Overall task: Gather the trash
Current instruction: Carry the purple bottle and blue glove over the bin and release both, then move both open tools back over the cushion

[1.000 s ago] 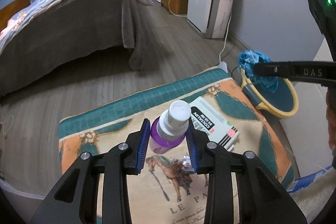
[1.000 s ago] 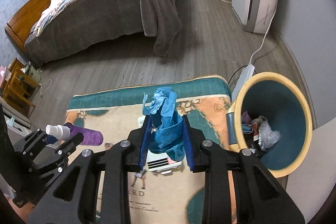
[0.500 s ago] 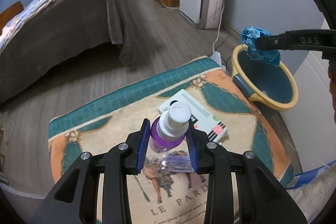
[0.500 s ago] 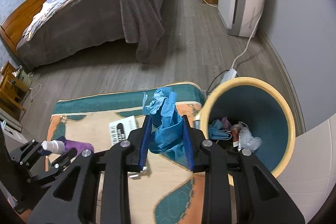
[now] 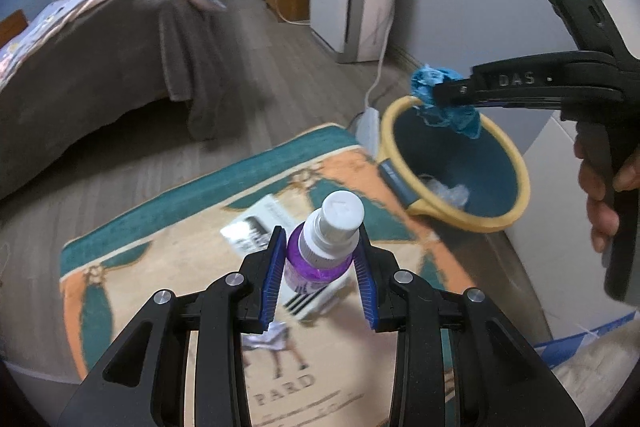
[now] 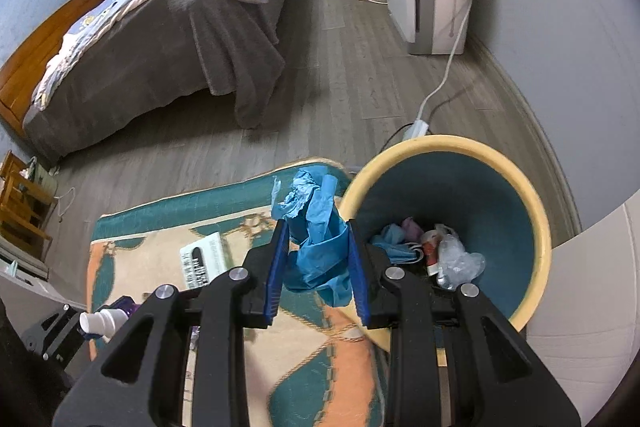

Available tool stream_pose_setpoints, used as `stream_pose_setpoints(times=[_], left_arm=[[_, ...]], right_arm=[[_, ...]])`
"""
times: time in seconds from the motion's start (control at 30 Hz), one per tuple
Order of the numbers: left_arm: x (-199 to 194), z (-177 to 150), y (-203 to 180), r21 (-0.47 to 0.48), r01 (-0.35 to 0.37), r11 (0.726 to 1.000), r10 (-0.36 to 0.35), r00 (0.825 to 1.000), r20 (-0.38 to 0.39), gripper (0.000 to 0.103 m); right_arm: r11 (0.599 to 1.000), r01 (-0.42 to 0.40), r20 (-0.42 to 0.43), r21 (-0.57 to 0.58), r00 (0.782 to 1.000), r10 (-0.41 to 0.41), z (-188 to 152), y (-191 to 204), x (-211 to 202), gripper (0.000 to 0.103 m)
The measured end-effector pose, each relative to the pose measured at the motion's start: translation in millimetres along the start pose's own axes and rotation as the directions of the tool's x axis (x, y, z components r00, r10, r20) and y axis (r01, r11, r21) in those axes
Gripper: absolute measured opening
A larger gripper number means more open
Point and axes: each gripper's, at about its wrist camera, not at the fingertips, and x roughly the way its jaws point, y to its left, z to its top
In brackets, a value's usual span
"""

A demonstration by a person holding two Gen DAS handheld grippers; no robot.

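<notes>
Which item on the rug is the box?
Start at the rug beside the yellow-rimmed bin. The box lies flat near its middle, below the bottle in the left tool. It alone is white, rectangular, with black print.

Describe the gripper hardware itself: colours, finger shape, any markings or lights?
Both the left gripper and right gripper are black plastic with skeletal, cut-out linkage arms, silver pivot screws and ribbed blue pads lining the fingers. Seen side-on from the left wrist, the right gripper's finger bears "DAS" lettering, and its angled black body shows a lit green LED. No cables or sleeves visible.
</notes>
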Motion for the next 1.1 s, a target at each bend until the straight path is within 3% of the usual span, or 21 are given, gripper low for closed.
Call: stream_pose_setpoints(times=[0.33, 0.57, 0.8, 0.87, 0.93, 1.03, 1.1], left_arm=[[26.2, 40.5, -43.1, 0.059, 0.064, 0.996, -0.063, 0.998, -0.016, 0.035], [48.5, 69.4, -74.5, 0.136, 0.073, 0.988, -0.072, 0.997, -0.007, 0.035], [74.5, 83.4, -99.3, 0.118, 0.147, 0.982, -0.144, 0.989, -0.027, 0.035], [78.2, 85.1, -102.5, 0.114, 0.138, 0.984, -0.136, 0.99, -0.024, 0.042], [77.7, 85.4, -104.3, 0.12, 0.136, 0.983, -0.136, 0.991, -0.007, 0.059], [77.3, 83.5, -103.8, 0.124, 0.132, 0.984, -0.132, 0.991, -0.004, 0.065], [75.8, 82.2, -100.6, 0.112, 0.122, 0.986, -0.123, 0.992, 0.002, 0.076]], right_arm=[[0.986, 0.062, -0.021, 0.157, 0.998, -0.06, 1.6, -66.9, 10.2, 0.028], [0.956, 0.097, -0.024, 0.277, 0.995, -0.094, -3.3, -105.7, 12.6, 0.028], [0.912, 0.159, -0.037, 0.379, 0.987, -0.156, -8.7, -134.0, 12.9, 0.03], [0.906, 0.162, -0.045, 0.391, 0.987, -0.156, -9.6, -137.4, 14.7, 0.035], [0.909, 0.162, -0.047, 0.384, 0.987, -0.157, -9.6, -136.5, 15.3, 0.041], [0.913, 0.161, -0.04, 0.374, 0.987, -0.158, -8.3, -132.7, 13.4, 0.053], [0.917, 0.16, -0.032, 0.365, 0.987, -0.159, -6.8, -128.4, 11.6, 0.07]])
